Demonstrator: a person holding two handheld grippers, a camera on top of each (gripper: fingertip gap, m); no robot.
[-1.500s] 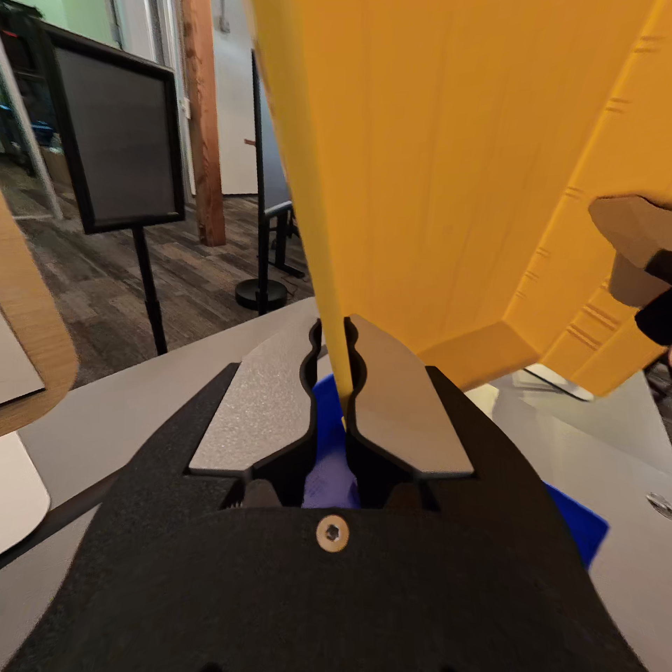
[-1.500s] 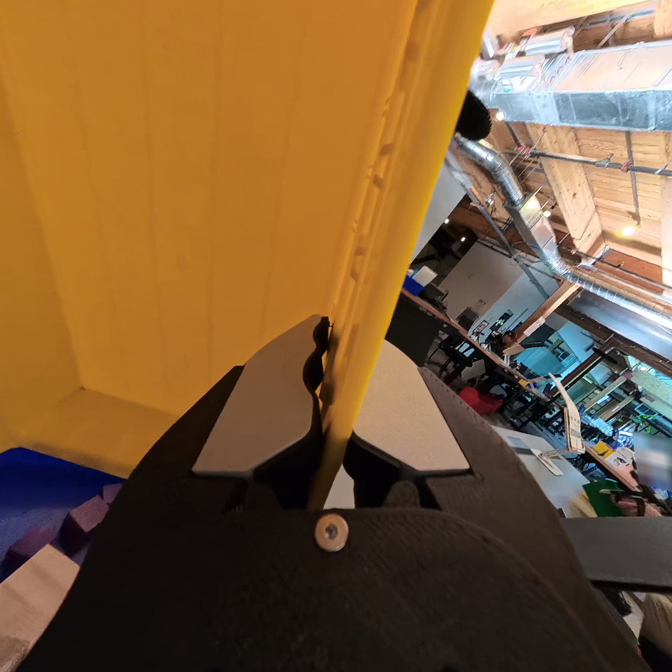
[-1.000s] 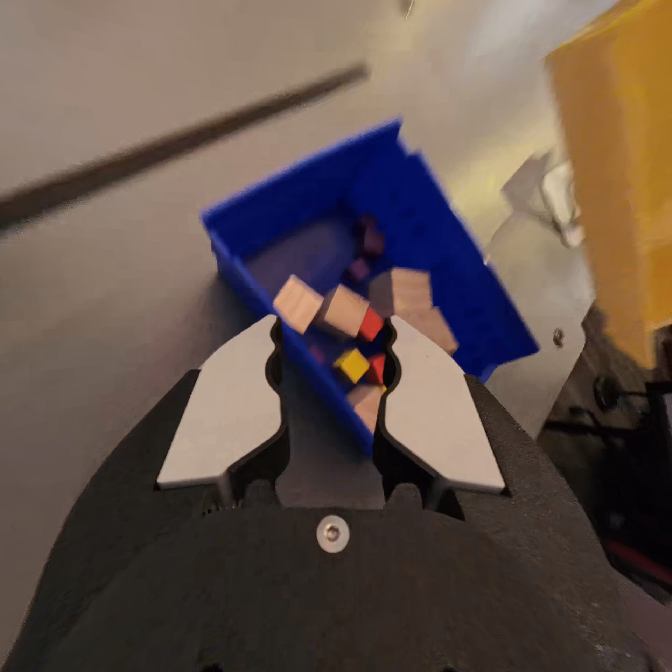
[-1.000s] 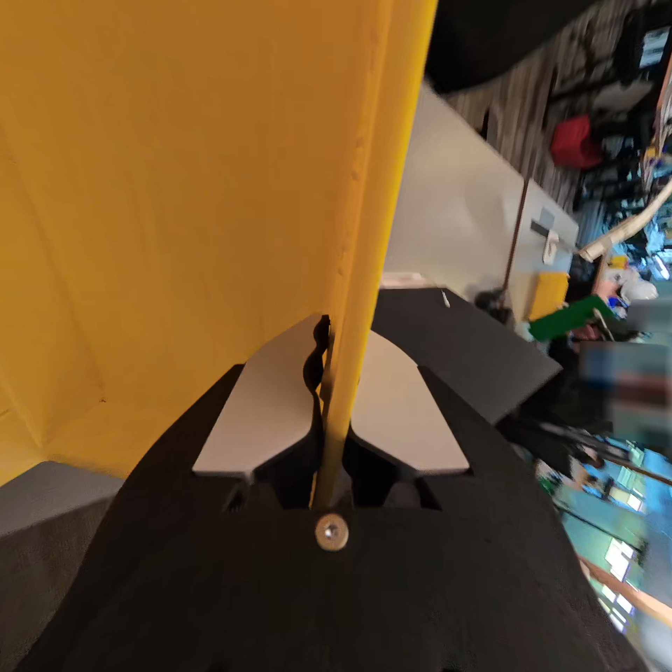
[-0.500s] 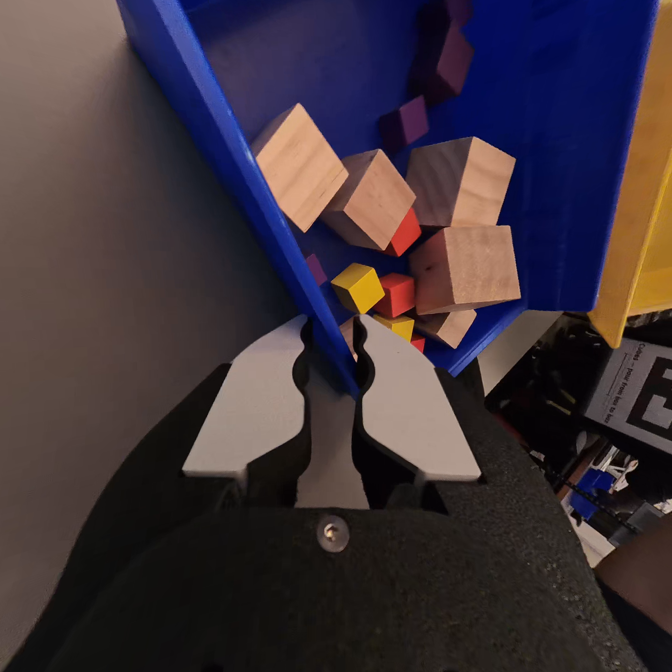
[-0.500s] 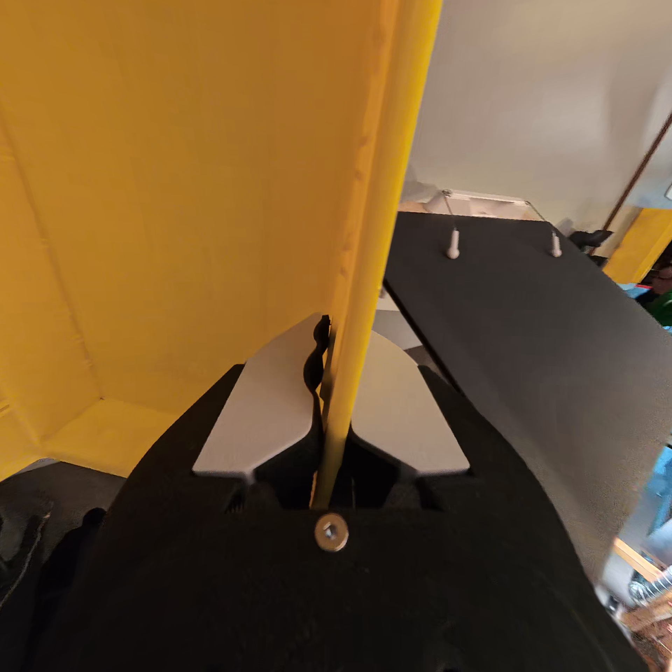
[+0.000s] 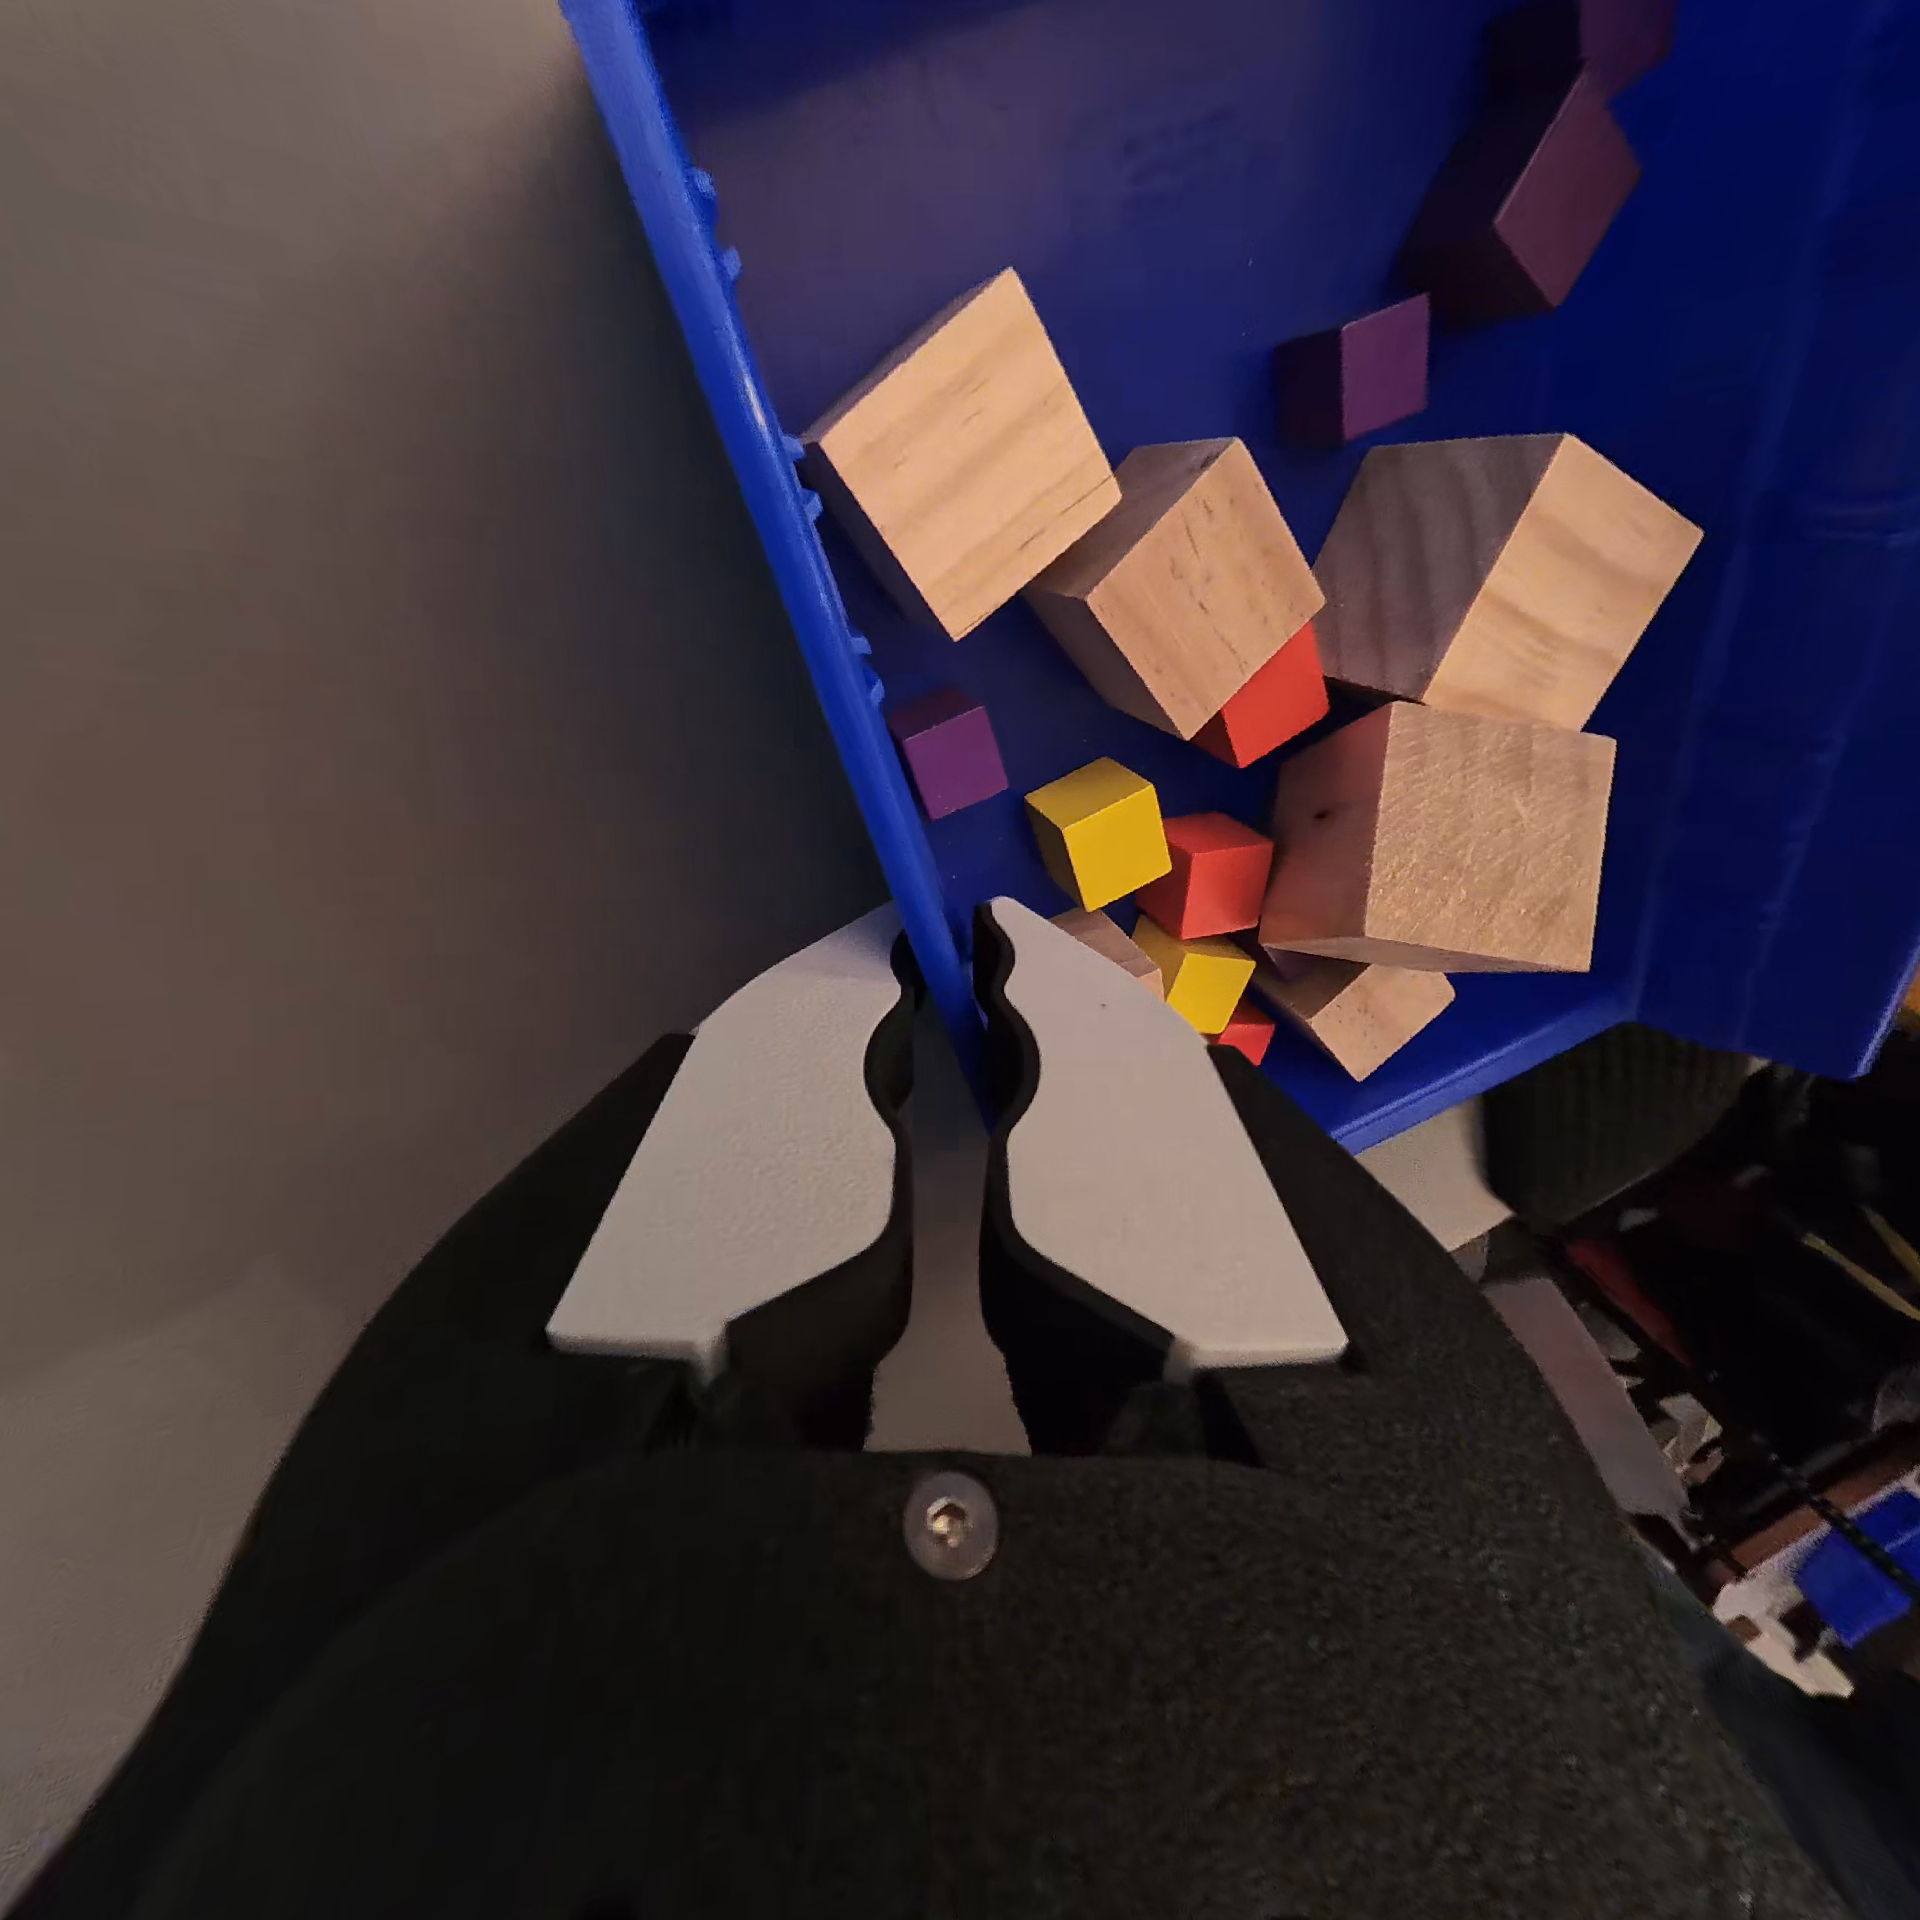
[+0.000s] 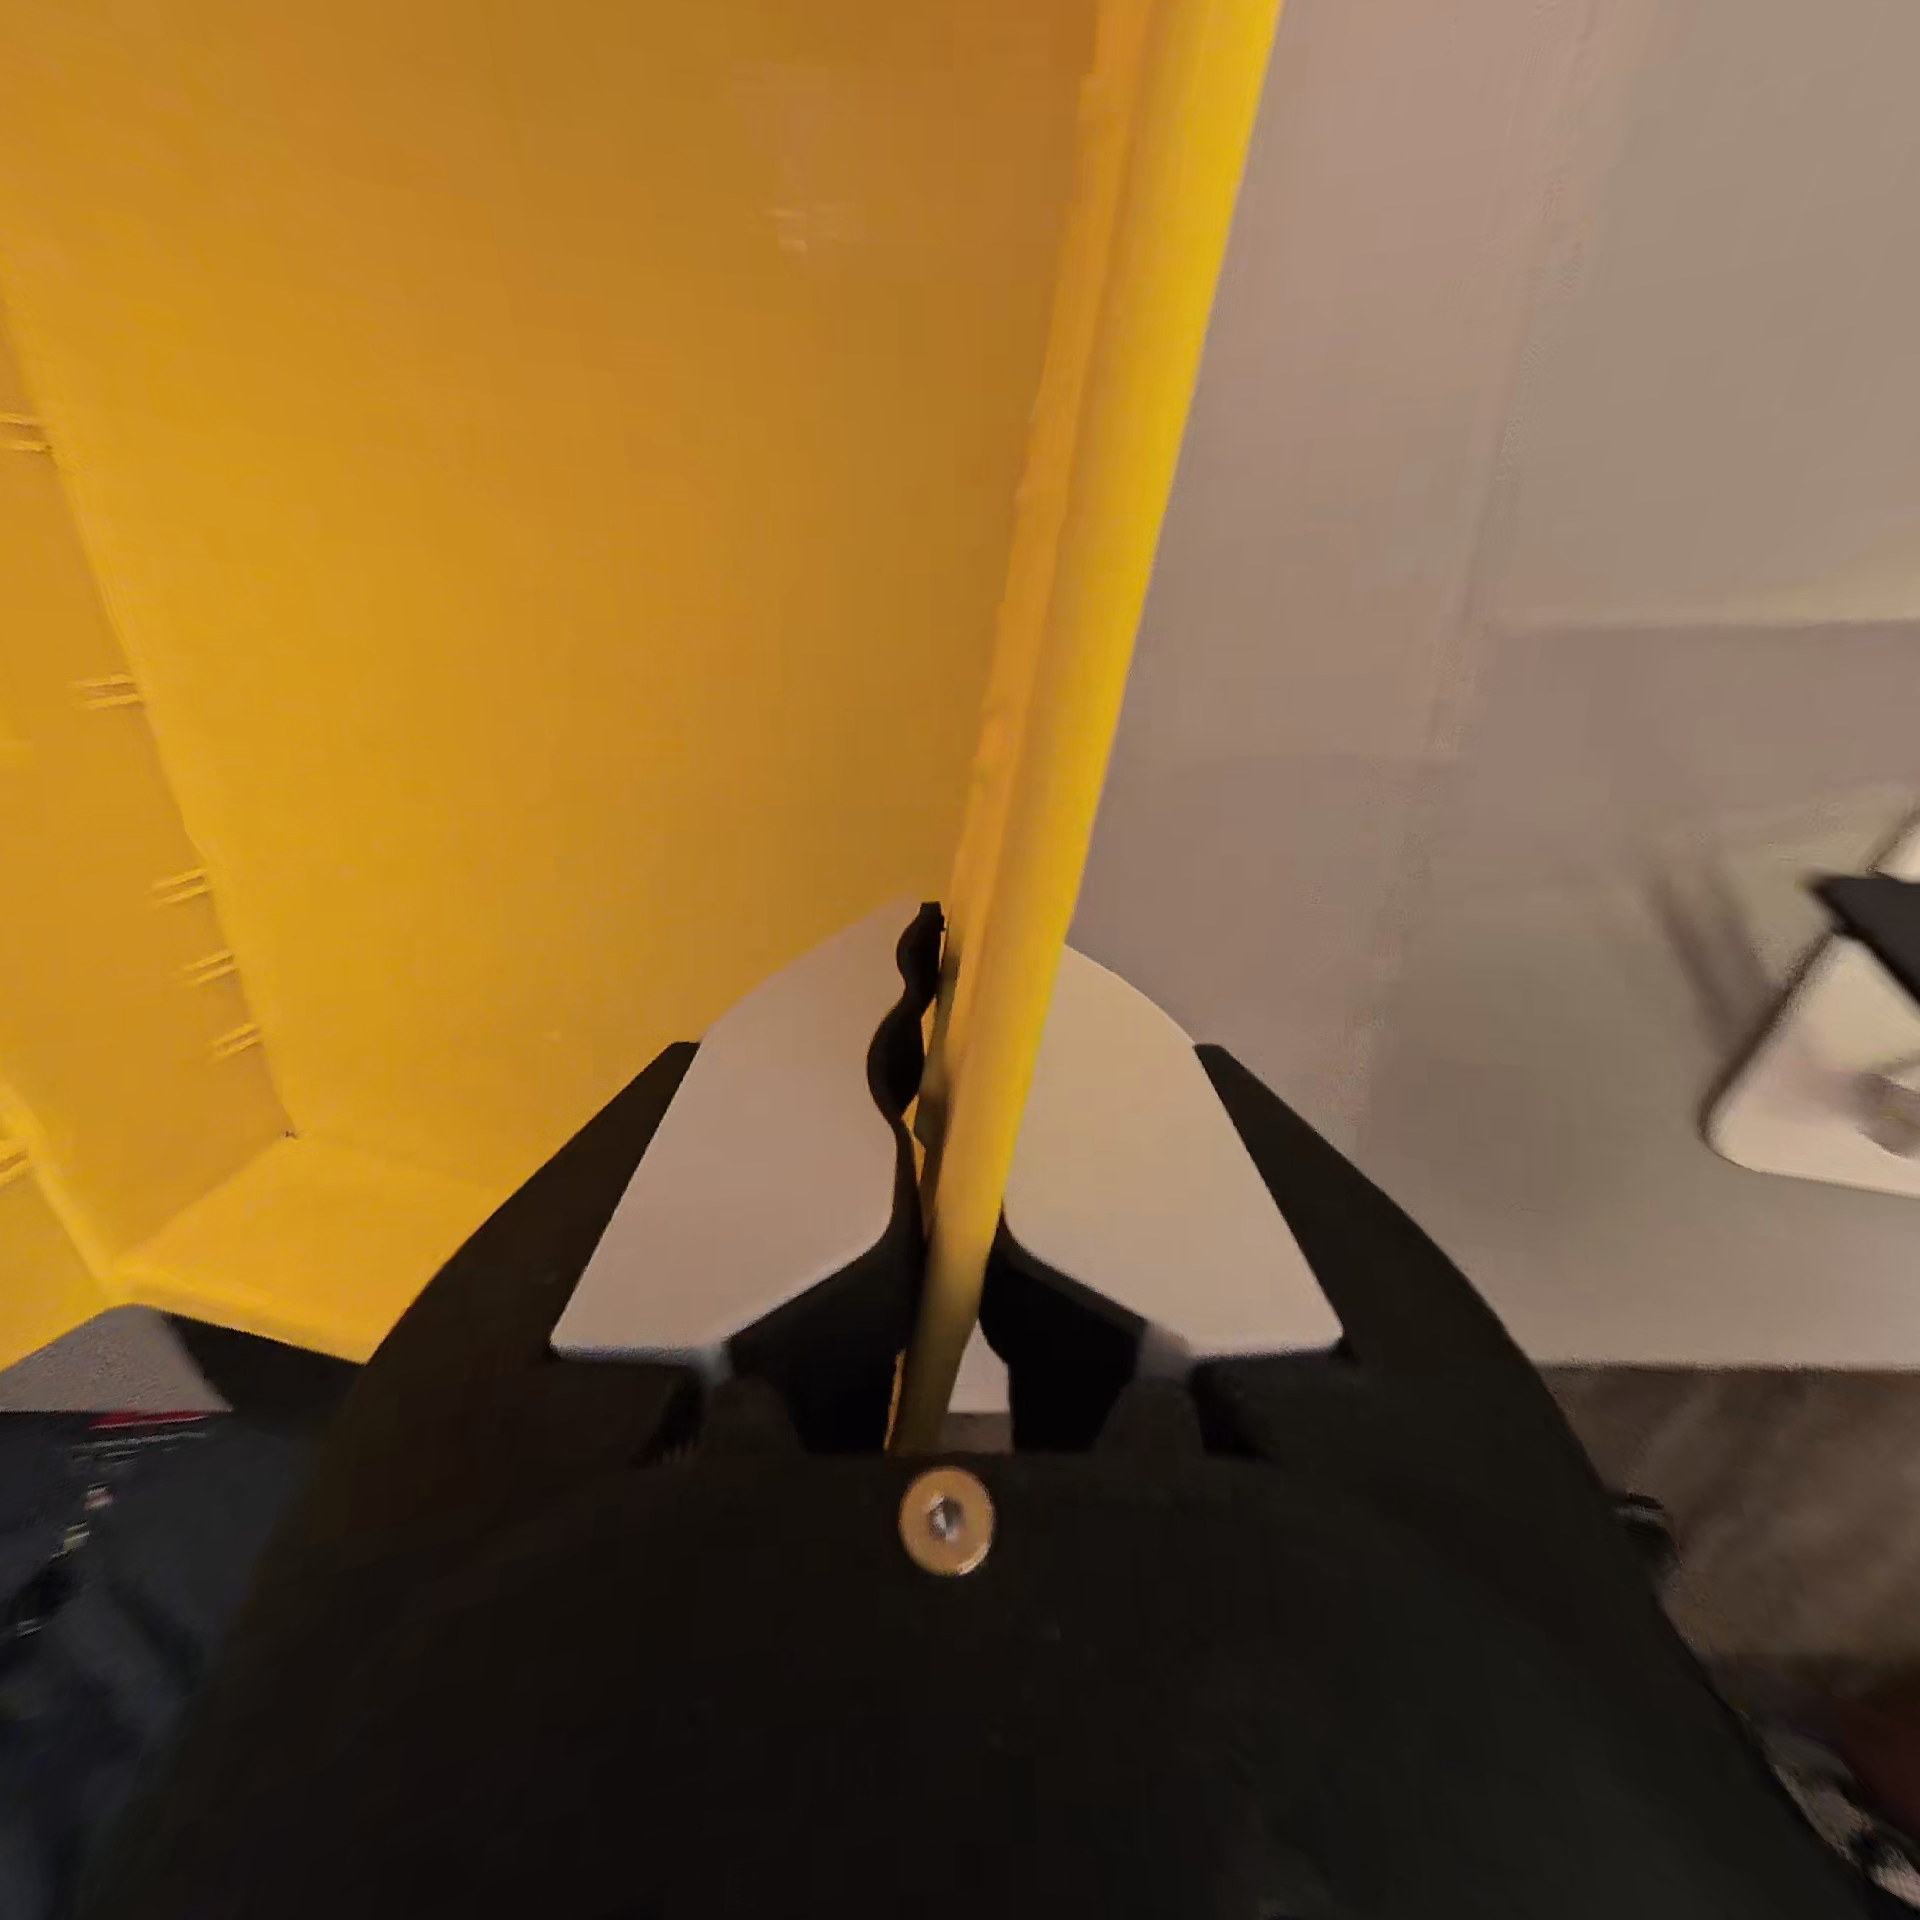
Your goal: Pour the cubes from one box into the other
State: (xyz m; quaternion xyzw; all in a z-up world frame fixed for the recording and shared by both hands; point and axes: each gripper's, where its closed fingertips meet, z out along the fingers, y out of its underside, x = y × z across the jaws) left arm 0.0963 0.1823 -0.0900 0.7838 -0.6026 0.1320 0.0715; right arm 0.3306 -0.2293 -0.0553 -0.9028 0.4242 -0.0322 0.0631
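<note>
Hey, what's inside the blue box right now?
The blue box holds five wooden cubes, plus small red, yellow and purple cubes. Anything under the pile or behind the left gripper is hidden.

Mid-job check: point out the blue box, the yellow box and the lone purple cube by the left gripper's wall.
blue box [image 7: 1195, 156]: left wrist view, bare inner floor.
yellow box [image 8: 623, 520]: right wrist view, broad inner face.
purple cube [image 7: 954, 758]: left wrist view, its lit face, beside the gripped wall.
</note>
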